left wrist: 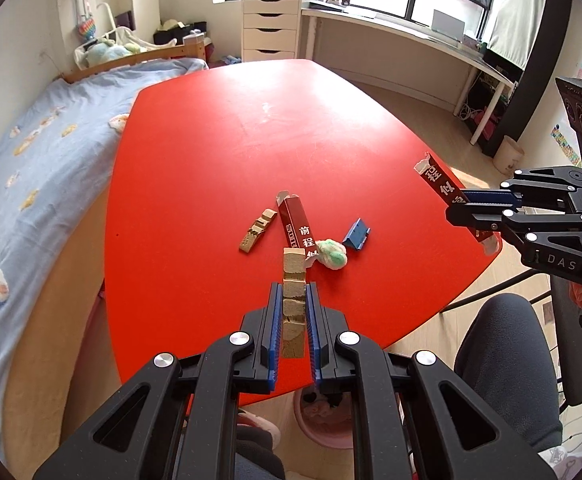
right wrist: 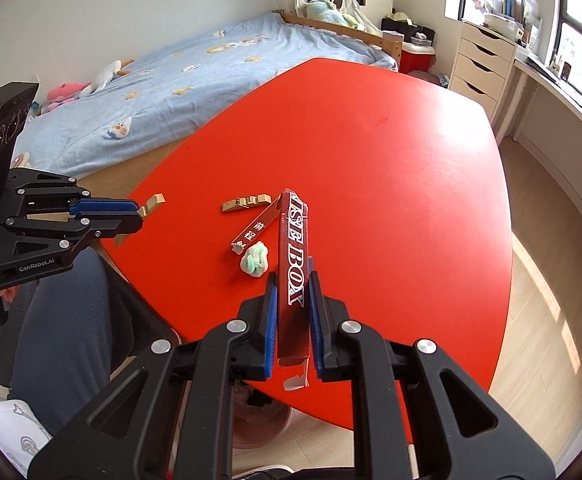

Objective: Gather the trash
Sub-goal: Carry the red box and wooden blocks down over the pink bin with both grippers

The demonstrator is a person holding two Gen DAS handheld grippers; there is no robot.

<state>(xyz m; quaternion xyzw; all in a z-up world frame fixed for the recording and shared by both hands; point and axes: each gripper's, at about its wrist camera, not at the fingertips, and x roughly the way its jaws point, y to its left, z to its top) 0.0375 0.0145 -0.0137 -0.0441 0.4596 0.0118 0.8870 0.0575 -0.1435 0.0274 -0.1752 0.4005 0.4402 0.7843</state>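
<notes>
grippers, one in each hand, hang above a red table (left wrist: 219, 128) in a bedroom, each clamped on a piece of trash. the left gripper (left wrist: 294, 292) has its blue pads closed on a gold card strip (left wrist: 293, 280), which sticks out past the fingertips and points away over the table. the right gripper (right wrist: 293, 276) is closed on a long dark red box piece (right wrist: 293, 248) with white lettering; its torn end pokes out behind the pads. in the left view the right gripper (left wrist: 457, 206) shows at the right edge of the table with the red piece angled up from it.

on the table, near the edge closest to the person, lies more trash, close together: a second gold strip (left wrist: 255, 229), a second red box piece (left wrist: 295, 222) with white characters, a crumpled white and green wad (left wrist: 331, 254) touching that piece's near end, and a small blue clip (left wrist: 357, 233) just beside the wad.

below the near table edge a pink bin (left wrist: 327, 420) stands on the floor, partly hidden by the left gripper. a bed (left wrist: 31, 148) with a pale blue cover runs along the table's far side. the person's dark trouser leg (left wrist: 503, 344) shows beside the table.
</notes>
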